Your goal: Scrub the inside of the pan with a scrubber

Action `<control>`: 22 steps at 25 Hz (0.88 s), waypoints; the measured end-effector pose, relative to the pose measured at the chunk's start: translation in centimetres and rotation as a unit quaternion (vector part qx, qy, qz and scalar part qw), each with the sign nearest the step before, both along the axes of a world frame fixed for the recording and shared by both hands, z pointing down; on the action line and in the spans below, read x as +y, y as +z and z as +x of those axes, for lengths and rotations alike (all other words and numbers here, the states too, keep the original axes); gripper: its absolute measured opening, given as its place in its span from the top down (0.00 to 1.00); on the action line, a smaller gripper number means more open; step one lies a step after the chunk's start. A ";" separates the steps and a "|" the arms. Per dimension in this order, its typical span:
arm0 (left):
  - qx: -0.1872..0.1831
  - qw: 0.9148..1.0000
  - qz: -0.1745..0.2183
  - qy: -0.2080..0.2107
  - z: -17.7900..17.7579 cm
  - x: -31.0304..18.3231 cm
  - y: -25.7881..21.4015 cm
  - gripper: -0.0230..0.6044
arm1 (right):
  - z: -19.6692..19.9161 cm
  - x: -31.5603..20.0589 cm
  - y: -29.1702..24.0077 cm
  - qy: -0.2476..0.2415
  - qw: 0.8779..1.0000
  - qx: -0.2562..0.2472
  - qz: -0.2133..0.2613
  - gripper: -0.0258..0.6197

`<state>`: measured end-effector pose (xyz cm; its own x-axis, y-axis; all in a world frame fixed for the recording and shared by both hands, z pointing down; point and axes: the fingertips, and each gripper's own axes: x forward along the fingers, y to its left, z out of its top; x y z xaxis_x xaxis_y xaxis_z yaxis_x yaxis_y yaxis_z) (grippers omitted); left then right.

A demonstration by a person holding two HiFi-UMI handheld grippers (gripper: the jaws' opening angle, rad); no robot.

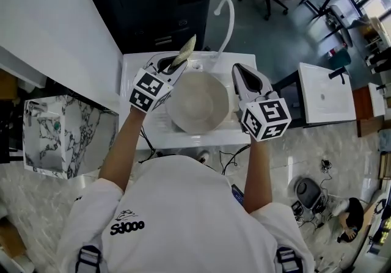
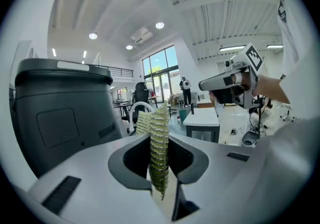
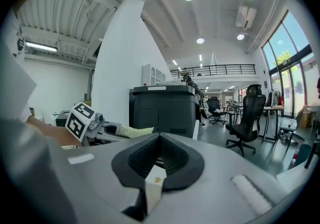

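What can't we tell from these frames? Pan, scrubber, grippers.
- Pan inside: head view only, too small to judge dirt or water; no gripper view shows it.
- Sink floor: hidden under the pan, head view.
- Scrubber: lower end hidden between the fingers of the left gripper, left gripper view.
- Height of the right gripper over the pan: head view looks steeply down; cannot tell.

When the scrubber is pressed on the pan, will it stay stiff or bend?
Probably it bends: the scrubber looks thin and ribbed. Likely light too, since the left gripper holds it out by one end alone.
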<state>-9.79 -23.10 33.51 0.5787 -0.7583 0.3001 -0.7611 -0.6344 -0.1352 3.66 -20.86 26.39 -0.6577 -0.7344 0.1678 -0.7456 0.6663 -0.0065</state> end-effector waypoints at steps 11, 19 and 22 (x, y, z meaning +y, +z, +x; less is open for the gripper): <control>0.005 0.998 0.059 -0.016 -1.3 0.0 -7.5 0.86 | -0.4 -0.1 -4.5 0.003 0.997 0.045 0.067 0.95; -0.006 0.996 0.083 -0.020 -1.3 0.8 -10.3 0.86 | -1.4 0.4 -6.9 -0.005 0.995 0.050 0.088 0.95; -0.009 0.996 0.088 -0.017 -1.3 1.1 -10.6 0.86 | -1.9 0.4 -7.0 -0.006 0.995 0.051 0.091 0.95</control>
<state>-11.08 -22.04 22.90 0.5472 -0.8194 0.1706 -0.7785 -0.5732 -0.2556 1.80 -20.43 19.39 -0.6532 -0.7507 0.0988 -0.7282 0.6586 0.1895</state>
